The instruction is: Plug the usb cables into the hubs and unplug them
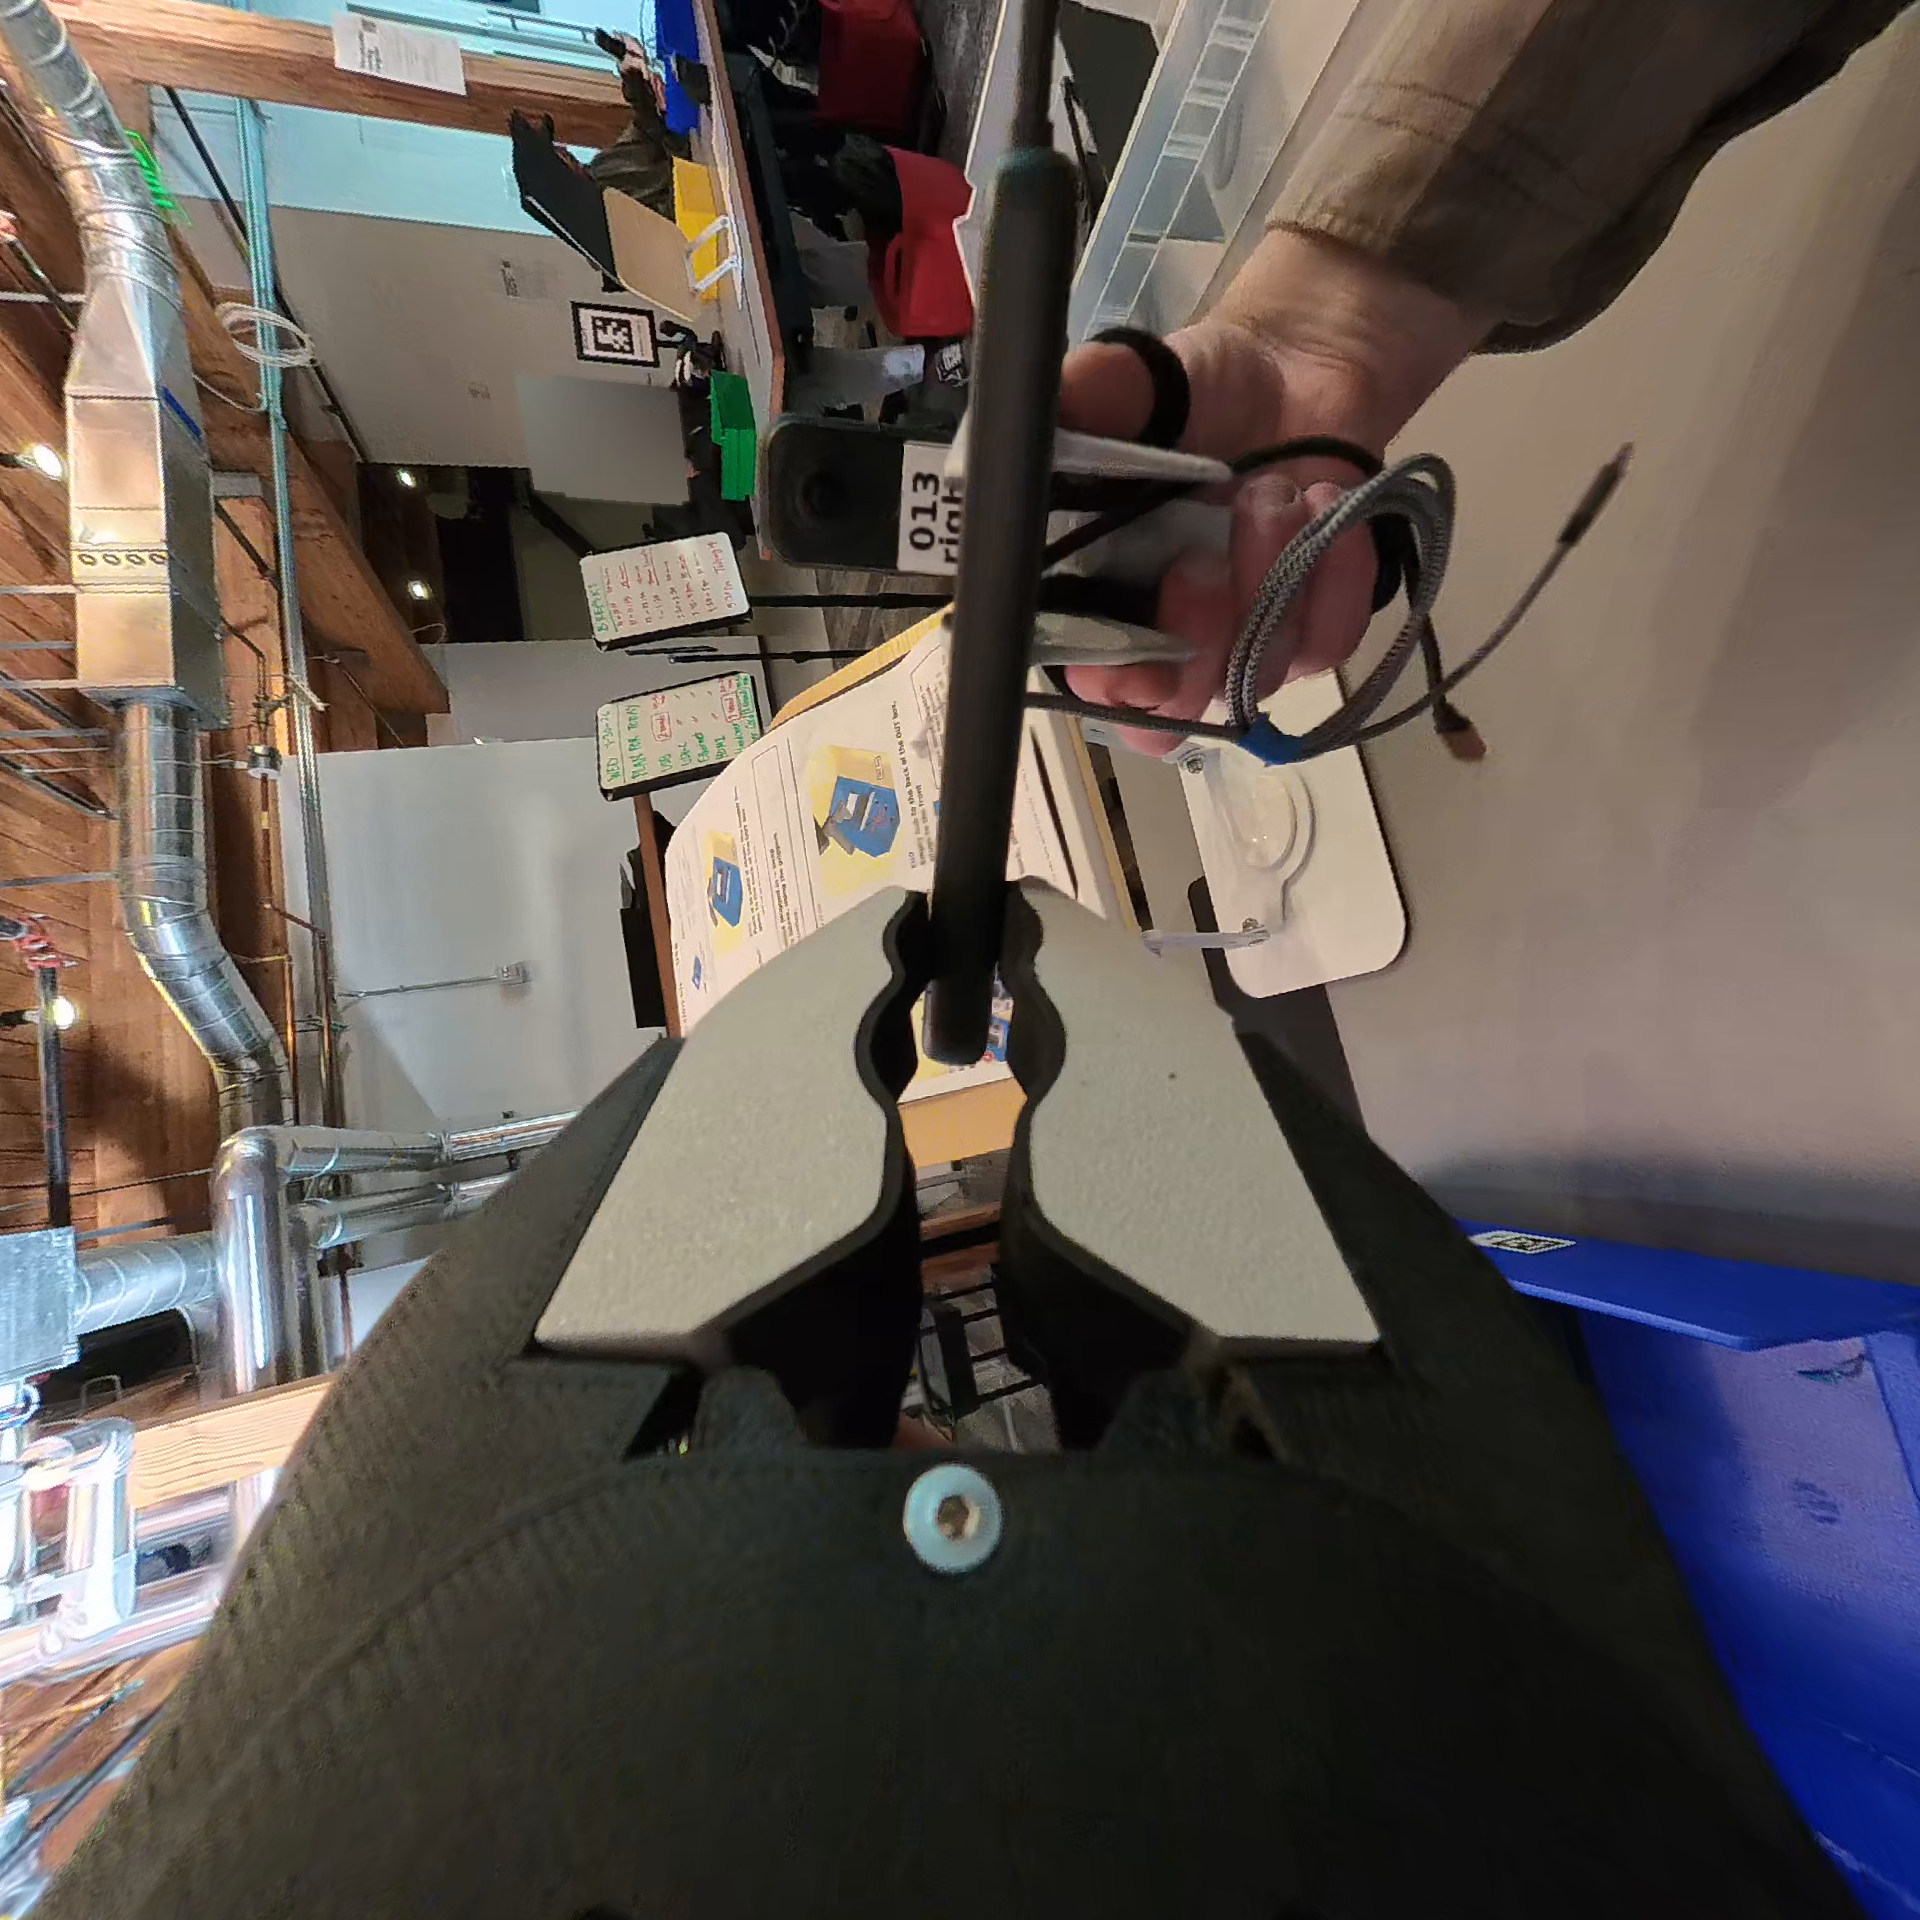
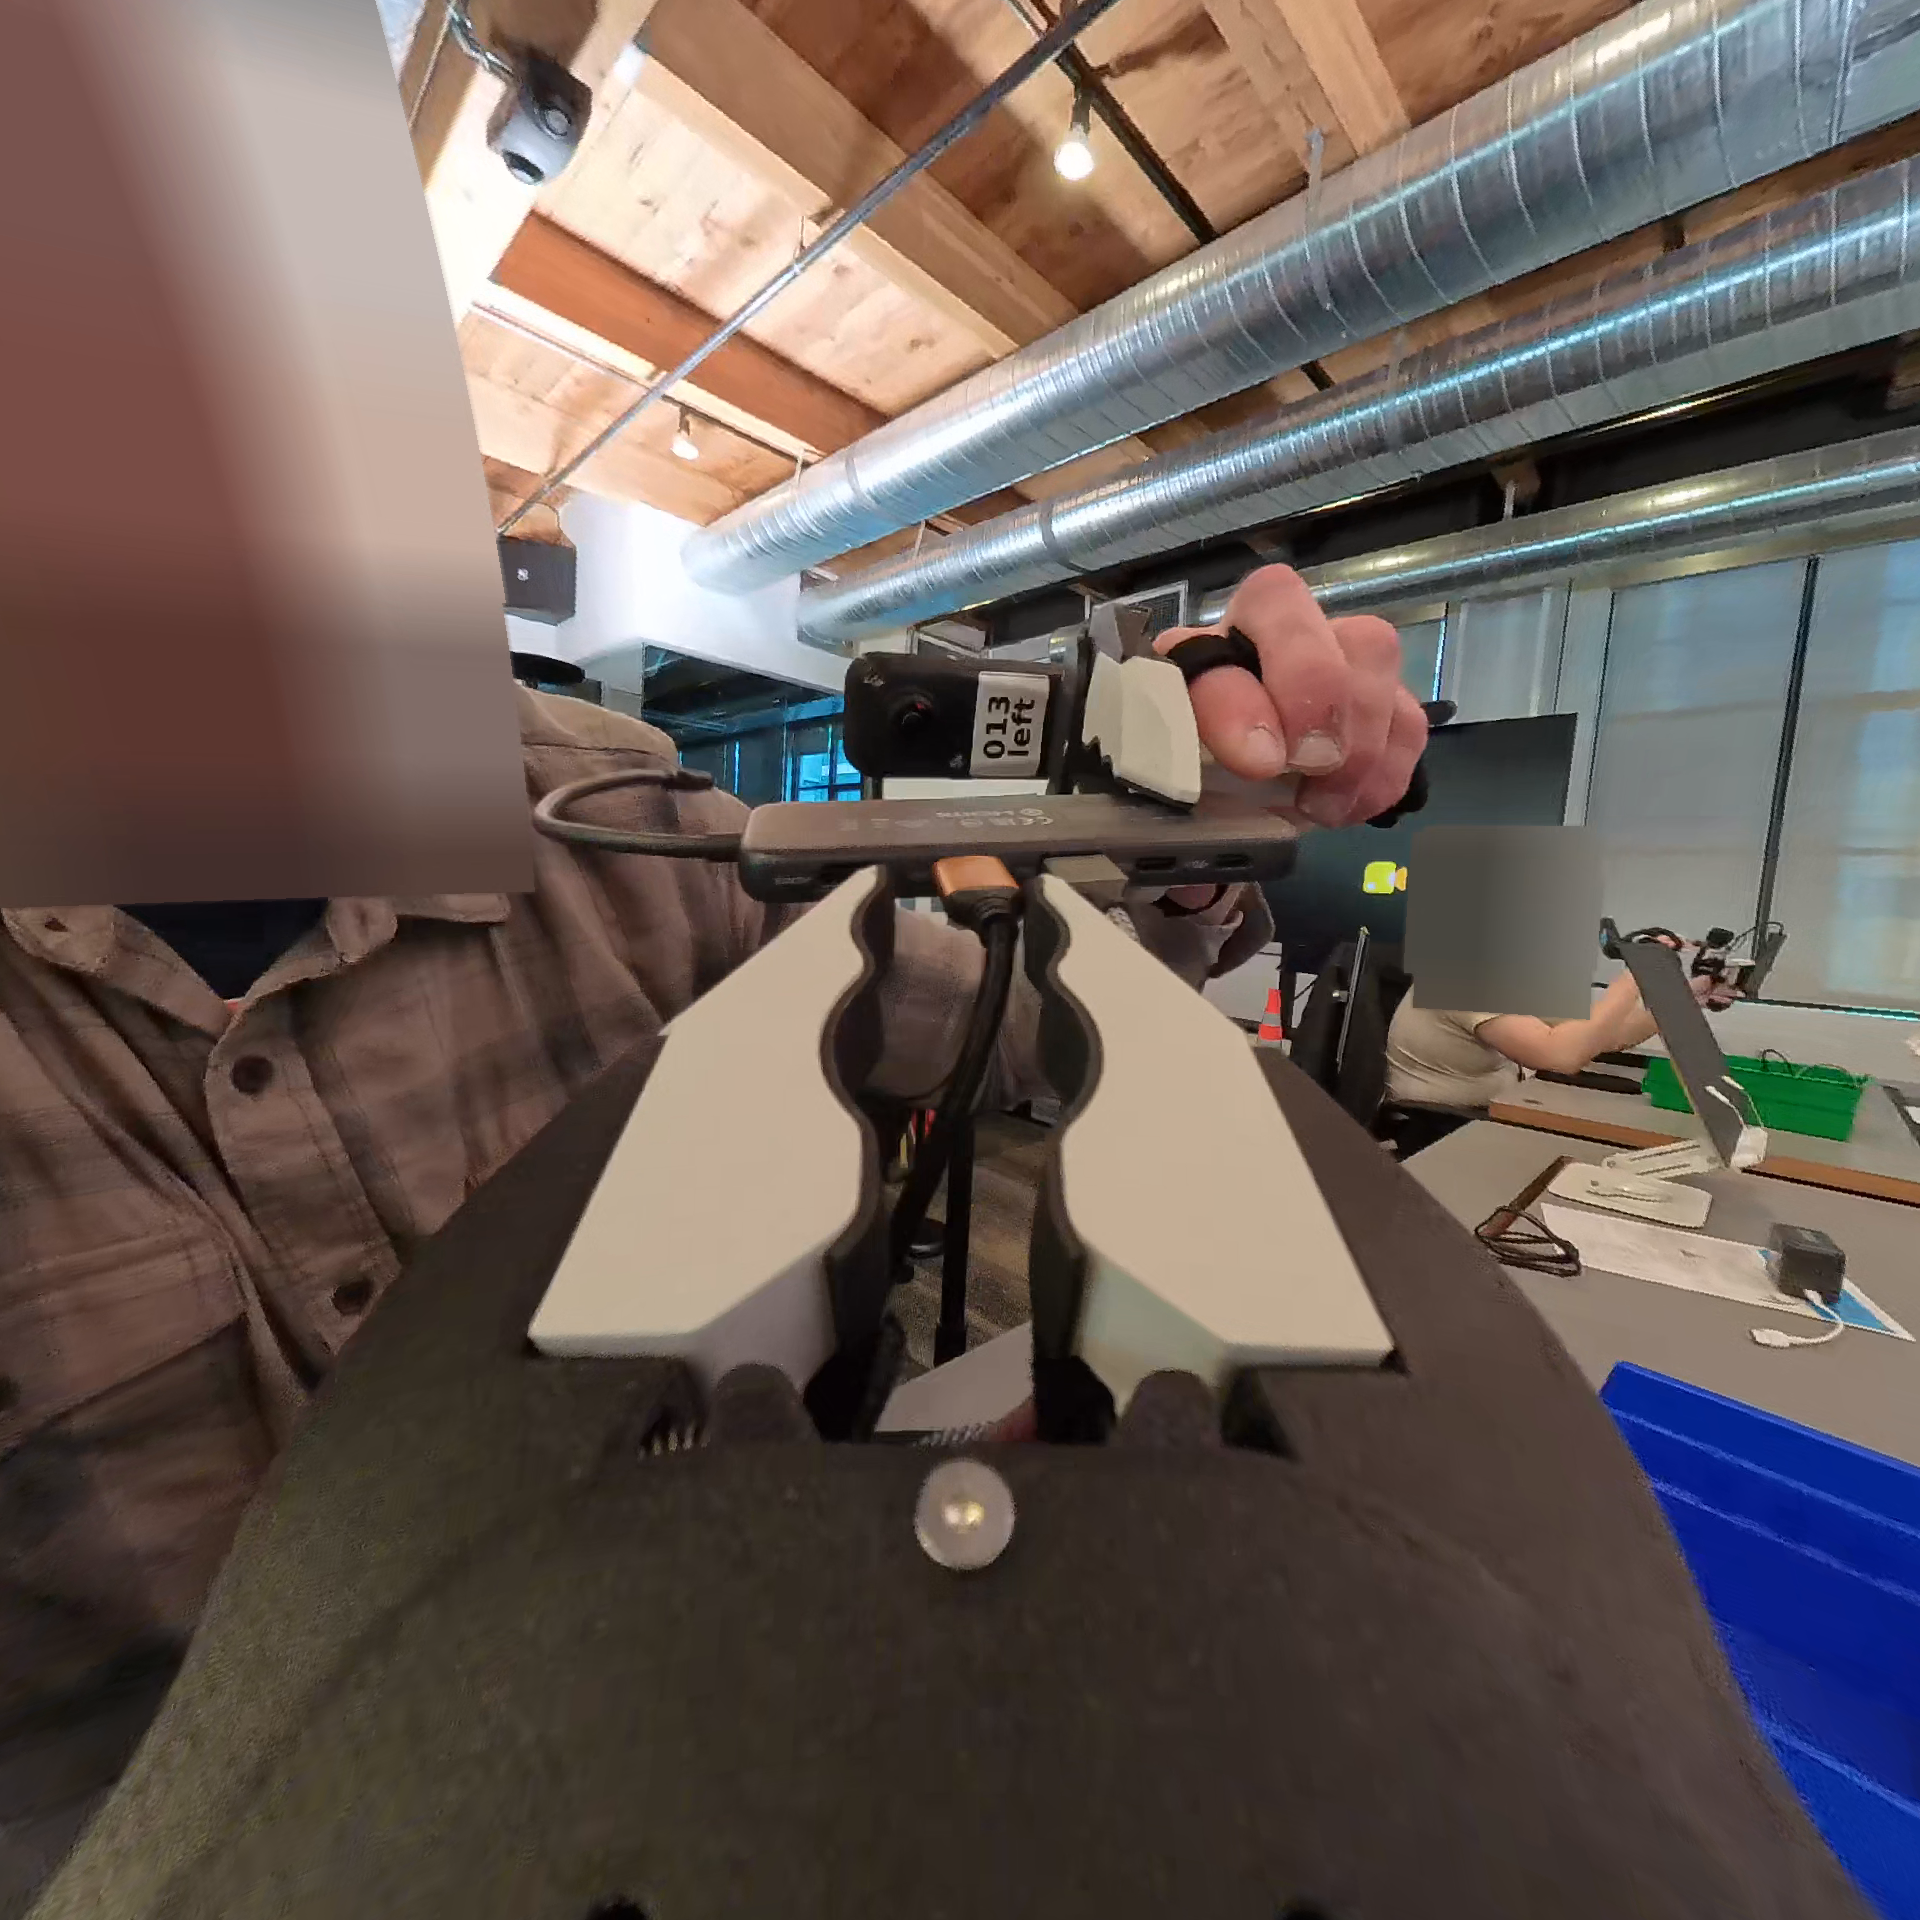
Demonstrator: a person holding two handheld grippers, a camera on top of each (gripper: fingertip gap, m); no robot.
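Observation:
My left gripper [image 1: 961, 935] is shut on the end of a dark slim USB hub [image 1: 1003, 520], held up in the air edge-on. In the right wrist view the hub [image 2: 1023, 831] lies crosswise, held by the left gripper [image 2: 1132, 790]. A copper-coloured USB plug [image 2: 975, 881] sits in one of its side ports. Its black cable [image 2: 982, 1039] runs down between my right gripper's fingers. My right gripper [image 2: 961, 894] straddles the plug, jaws slightly apart, with a gap on the plug's left. A coiled grey braided cable [image 1: 1340, 613] hangs by the right hand [image 1: 1278, 499].
A grey table [image 1: 1662, 935] carries a white stand plate [image 1: 1299, 862] and an instruction sheet [image 1: 831, 810]. A blue bin [image 2: 1787, 1558] is at lower right. A person in a plaid shirt [image 2: 260, 1143] stands close on the left. Another person [image 2: 1507, 1039] sits at a far table. The gap from one gripper's tips to the other's is roughly 6 centimeters.

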